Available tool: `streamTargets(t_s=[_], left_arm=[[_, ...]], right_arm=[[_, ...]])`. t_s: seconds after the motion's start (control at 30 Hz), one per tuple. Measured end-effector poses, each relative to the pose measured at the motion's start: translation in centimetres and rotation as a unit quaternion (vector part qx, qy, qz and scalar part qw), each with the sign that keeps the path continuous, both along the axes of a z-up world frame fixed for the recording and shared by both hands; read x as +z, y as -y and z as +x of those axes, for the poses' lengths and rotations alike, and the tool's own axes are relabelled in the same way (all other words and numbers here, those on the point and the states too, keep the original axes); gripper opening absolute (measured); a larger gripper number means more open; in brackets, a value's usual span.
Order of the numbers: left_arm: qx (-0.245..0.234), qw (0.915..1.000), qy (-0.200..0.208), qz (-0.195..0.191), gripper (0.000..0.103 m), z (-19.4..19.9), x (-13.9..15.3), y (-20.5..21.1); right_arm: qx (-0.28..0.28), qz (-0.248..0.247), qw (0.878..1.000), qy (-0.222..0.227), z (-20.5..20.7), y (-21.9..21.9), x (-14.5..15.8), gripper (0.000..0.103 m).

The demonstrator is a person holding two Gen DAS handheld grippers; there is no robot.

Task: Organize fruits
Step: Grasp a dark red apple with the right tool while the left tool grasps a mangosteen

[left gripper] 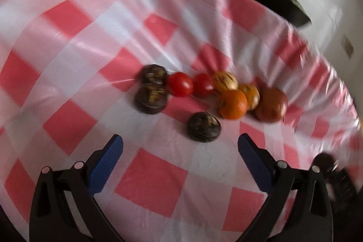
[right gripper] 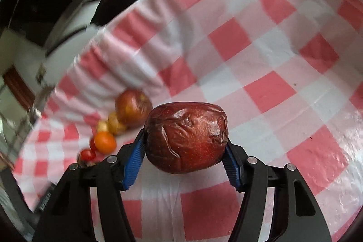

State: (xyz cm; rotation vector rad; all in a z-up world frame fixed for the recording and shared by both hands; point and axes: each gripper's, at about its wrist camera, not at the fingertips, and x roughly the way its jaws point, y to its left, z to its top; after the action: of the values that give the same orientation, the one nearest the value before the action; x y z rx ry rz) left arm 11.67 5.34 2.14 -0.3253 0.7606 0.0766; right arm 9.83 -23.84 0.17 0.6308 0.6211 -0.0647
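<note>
Black frames, blue ribbed fingers [right gripper: 133, 162], silver screws.

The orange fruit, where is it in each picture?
Left wrist view: the orange fruit sits right of centre, in the row of fruits, touching a striped yellow fruit.
Right wrist view: the orange fruit is at lower left, left of the wrapped red apple between the fingers.
Shared landmark: the brownish apple ending the row.

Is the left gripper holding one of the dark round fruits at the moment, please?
No, the left gripper stands open and empty above the tablecloth, the nearest dark fruit lying beyond its fingertips.
</note>
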Motion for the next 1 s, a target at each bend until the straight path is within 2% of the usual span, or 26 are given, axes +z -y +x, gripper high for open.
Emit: streamTargets(t_s=[0.1,0.2,0.27,0.3,0.4,0.43,0.47,0.63,0.87,1.0], left_arm=[[-0.031,0.9984,-0.025,0.04,0.101,2.0,-0.3,1.9],[-0.039,0.9953,-0.057,0.069,0.096,4.3,-0.8,2.9],[-0.036,0.992,-0.09,0.081,0.085,5.8,-1.6,3.1],[-0.034,0.9909,-0.092,0.093,0.083,6.1,-1.6,3.2],[-0.03,0.9878,-0.091,0.123,0.066,6.4,-1.6,3.7],[-0.035,0.9881,-0.085,0.123,0.049,6.4,-1.5,3.8],[-0.036,0.9883,-0.081,0.124,0.044,6.2,-1.4,3.9],[-0.03,0.9954,-0.044,0.079,0.043,5.1,-0.7,2.1],[-0.006,0.9979,0.013,0.063,0.043,2.6,0.8,0.6],[0.018,0.998,0.041,0.045,0.043,-1.0,1.8,0.4]], right_arm=[[-0.03,0.041,0.999,-0.003,0.9,0.9,-0.9,0.062],[-0.03,0.047,0.998,-0.002,0.2,1.5,-0.5,0.062],[-0.027,0.038,0.999,0.002,0.1,1.3,-0.3,0.062],[-0.026,0.036,0.999,0.003,-0.2,1.3,-0.3,0.062],[-0.021,0.029,0.999,0.003,-0.3,1.1,-0.2,0.062],[-0.02,0.025,0.999,0.004,-0.2,0.9,-0.2,0.062],[-0.018,0.02,1.0,0.006,-0.1,0.7,-0.2,0.062],[-0.006,0.003,1.0,0.009,0.0,-0.1,0.1,0.062],[-0.002,-0.004,1.0,0.025,0.4,-0.5,0.3,0.062],[-0.002,0.001,0.999,0.039,0.1,-0.3,0.5,0.062]])
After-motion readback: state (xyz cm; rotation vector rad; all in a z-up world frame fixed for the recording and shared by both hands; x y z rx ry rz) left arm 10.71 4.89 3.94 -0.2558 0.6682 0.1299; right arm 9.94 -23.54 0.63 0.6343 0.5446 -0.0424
